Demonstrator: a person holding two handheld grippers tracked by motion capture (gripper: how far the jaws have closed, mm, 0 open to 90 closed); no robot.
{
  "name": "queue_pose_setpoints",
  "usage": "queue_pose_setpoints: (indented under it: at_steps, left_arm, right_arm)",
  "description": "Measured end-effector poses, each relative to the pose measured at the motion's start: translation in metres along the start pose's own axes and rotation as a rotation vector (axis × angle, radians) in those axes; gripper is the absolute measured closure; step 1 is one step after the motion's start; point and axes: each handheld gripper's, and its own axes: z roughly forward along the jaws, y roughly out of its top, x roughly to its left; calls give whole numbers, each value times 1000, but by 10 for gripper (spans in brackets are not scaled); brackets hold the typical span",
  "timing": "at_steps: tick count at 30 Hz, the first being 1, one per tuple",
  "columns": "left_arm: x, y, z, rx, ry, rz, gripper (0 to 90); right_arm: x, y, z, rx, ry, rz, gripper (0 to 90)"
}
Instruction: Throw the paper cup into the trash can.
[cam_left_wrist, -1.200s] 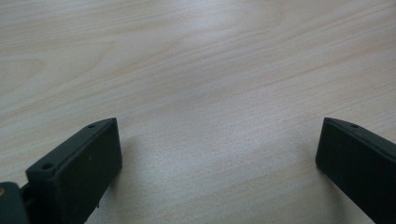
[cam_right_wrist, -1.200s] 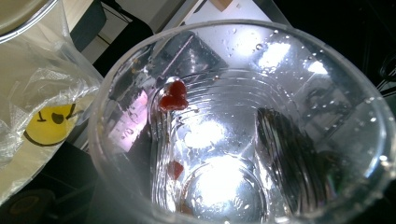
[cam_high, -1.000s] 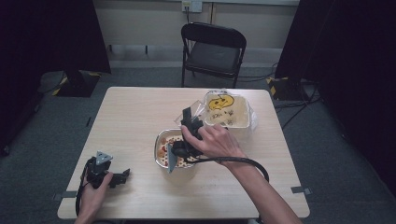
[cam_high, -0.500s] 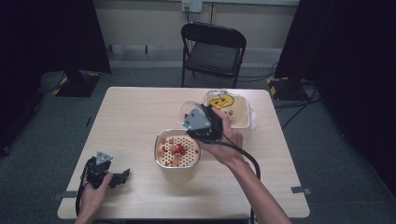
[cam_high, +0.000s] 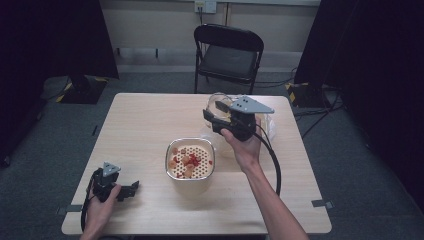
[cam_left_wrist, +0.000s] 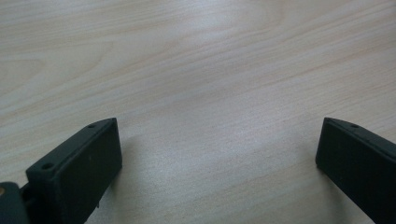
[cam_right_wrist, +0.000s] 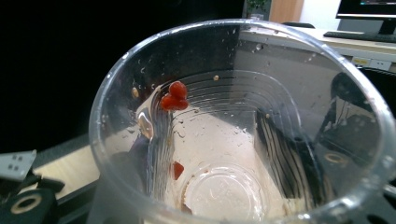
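- Black fingers of the left gripper (cam_high: 131, 189) stand wide apart with nothing between them, low on the bench (cam_high: 140, 135) at lower left.
- Centre: a steel strainer bowl (cam_high: 190, 158) holds red and orange bits.
- Right of centre, the right gripper (cam_high: 214, 116) clamps a clear plastic cup (cam_right_wrist: 233, 130), raised above the bench, tipped sideways; red bits (cam_right_wrist: 173, 97) cling inside.

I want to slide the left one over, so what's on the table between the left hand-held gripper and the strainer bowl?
Nothing: the high view shows bare light wooden table between the left hand-held gripper and the round metal-rimmed strainer bowl.
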Motion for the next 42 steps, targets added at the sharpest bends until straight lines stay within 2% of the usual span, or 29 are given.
queue_pose_setpoints:
  at_steps: [3,6,11,14,15,19,21,25,27,33,42]
  left_arm:
    - [0,0,0,0,0,-1,0]
    - [0,0,0,0,0,0,0]
    - [0,0,0,0,-1,-1,0]
    - [0,0,0,0,-1,0,0]
    - [0,0,0,0,-1,-1,0]
    - [0,0,0,0,-1,0,0]
    - [0,0,0,0,0,-1,0]
    - [0,0,0,0,0,0,0]
    - [0,0,0,0,-1,0,0]
    - [0,0,0,0,0,0,0]
    - [0,0,0,0,-1,-1,0]
  right_arm:
    - [-14,5,-1,-14,-39,25,480]
    - [-29,8,-1,2,-99,36,475]
    - [-58,9,1,70,-173,65,449]
    - [-68,8,3,111,-220,73,432]
    - [-71,8,4,121,-226,63,427]
    - [-83,8,8,147,-241,101,315]
    - [-87,7,10,159,-247,111,287]
    - [-94,4,16,196,-249,134,165]
    - [-95,2,16,193,-267,139,165]
    - [-96,0,13,195,-269,133,161]
    - [-88,-3,-2,189,-241,132,170]
